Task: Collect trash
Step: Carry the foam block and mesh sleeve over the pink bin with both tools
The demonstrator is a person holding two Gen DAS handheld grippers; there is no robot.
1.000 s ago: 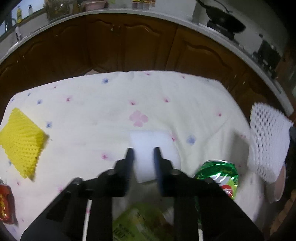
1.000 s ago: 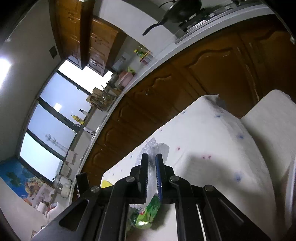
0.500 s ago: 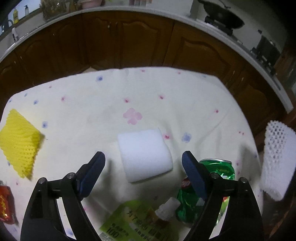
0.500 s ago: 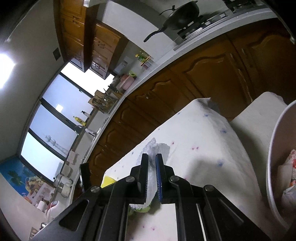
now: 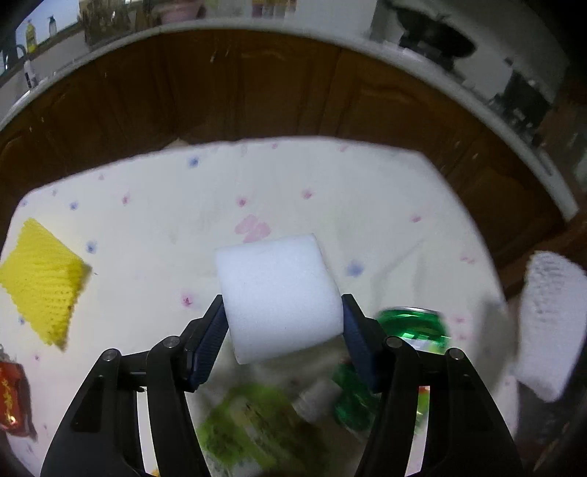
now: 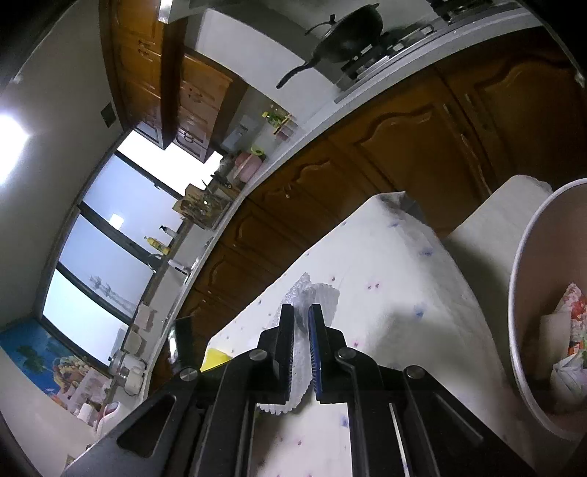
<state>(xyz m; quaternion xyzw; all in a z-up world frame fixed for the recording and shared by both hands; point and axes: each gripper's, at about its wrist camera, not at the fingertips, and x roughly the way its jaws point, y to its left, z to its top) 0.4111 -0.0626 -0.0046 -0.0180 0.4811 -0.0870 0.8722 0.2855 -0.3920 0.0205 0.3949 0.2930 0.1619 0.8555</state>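
A white foam block (image 5: pixel 275 290) is between the pads of my left gripper (image 5: pixel 282 302). The jaws are closing and both blue pads touch its sides, just above the flowered tablecloth (image 5: pixel 330 205). Below the block lie a crushed green can (image 5: pixel 414 326) and a green packet (image 5: pixel 249 429). My right gripper (image 6: pixel 301 310) is shut on a white foam net (image 6: pixel 312 293), which also shows at the right edge of the left wrist view as a white foam net (image 5: pixel 550 323). A pale trash bin (image 6: pixel 528 293) with some rubbish inside stands to the right of that gripper.
A yellow foam net (image 5: pixel 44 286) and a red wrapper (image 5: pixel 11 396) lie at the table's left side. Dark wooden cabinets (image 5: pixel 256 88) under a white counter run behind the table. A black wok (image 6: pixel 348 33) sits on the stove.
My left jaws went from nearly shut over the block to wide open, then closed onto its sides. The right gripper carried the net sideways, and the bin came into its view.
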